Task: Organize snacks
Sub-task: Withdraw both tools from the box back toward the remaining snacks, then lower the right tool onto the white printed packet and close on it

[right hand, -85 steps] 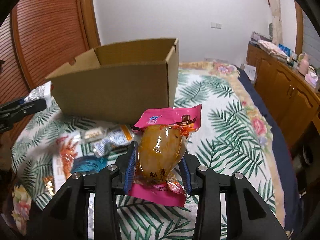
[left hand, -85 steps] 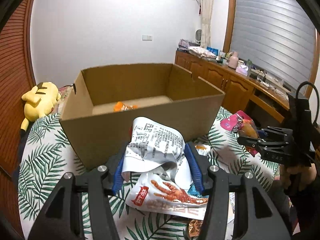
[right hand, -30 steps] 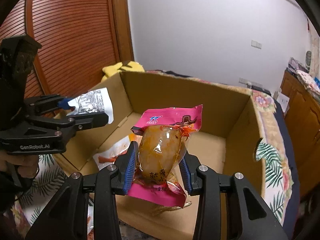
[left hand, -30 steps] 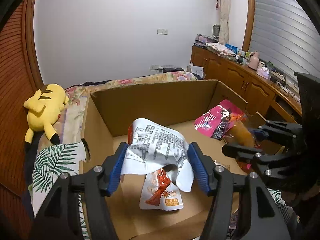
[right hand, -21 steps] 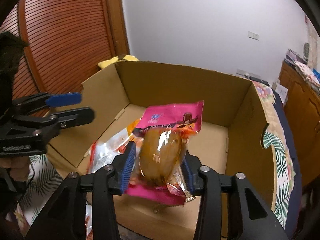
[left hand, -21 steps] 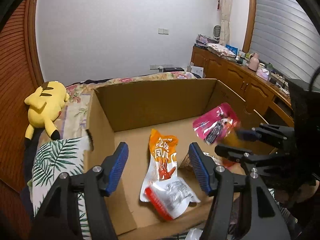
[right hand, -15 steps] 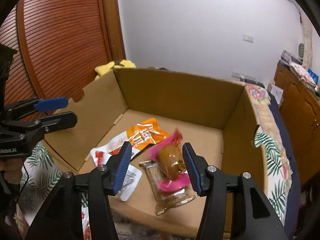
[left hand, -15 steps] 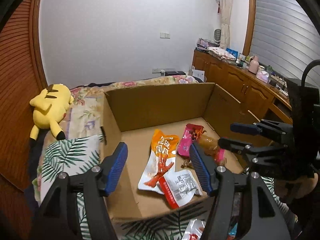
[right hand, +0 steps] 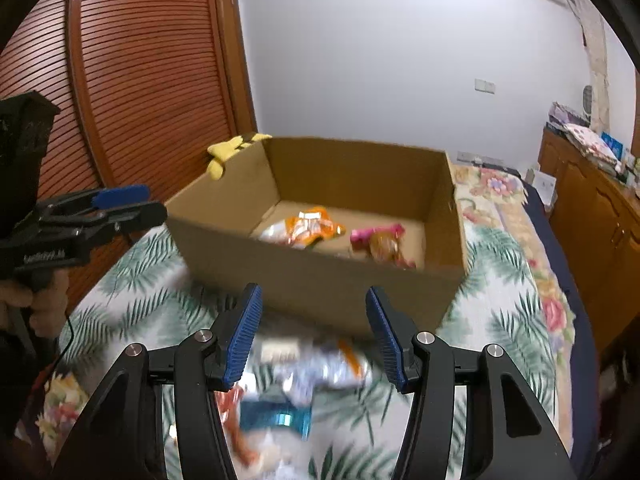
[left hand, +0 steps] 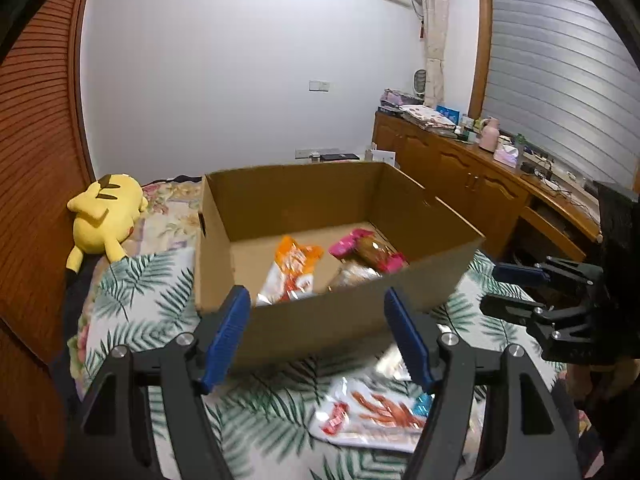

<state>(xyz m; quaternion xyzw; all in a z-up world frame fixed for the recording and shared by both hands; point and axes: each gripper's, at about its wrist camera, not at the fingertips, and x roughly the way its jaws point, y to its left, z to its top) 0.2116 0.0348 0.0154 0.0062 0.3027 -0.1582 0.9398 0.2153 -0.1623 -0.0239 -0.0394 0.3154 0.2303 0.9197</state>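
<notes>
Both packs have gone from the grippers into the box (left hand: pixel 352 312) since a moment ago, and both tools have pulled back and now sit low in front of it. Inside, the orange pack (left hand: pixel 292 268) lies on the left and the pink pack (left hand: pixel 368 250) lies on the right, with a clear pack just beside them. The left gripper (left hand: pixel 316 338) has its jaws spread wide and holds nothing. The right gripper (right hand: pixel 314 336) is spread wide and empty too. More snacks wait on the bed in front of the box: a white pack (left hand: pixel 372 416) with red strips, a shiny blue pack (right hand: pixel 280 418) and a silver one (right hand: pixel 320 368). To do the next grab well, I think each tool should go down slowly over one pack, pinch it near the middle so it does not flop, then lift it over the box's near wall before letting go. The packs look thin and slippery, so a corner grip may slide. The bed (right hand: pixel 512 316) has a soft leaf-print cover. A yellow plush (left hand: pixel 104 216) lies by the wooden wall, and a cabinet (left hand: pixel 472 184) full of small things stands on the right.
</notes>
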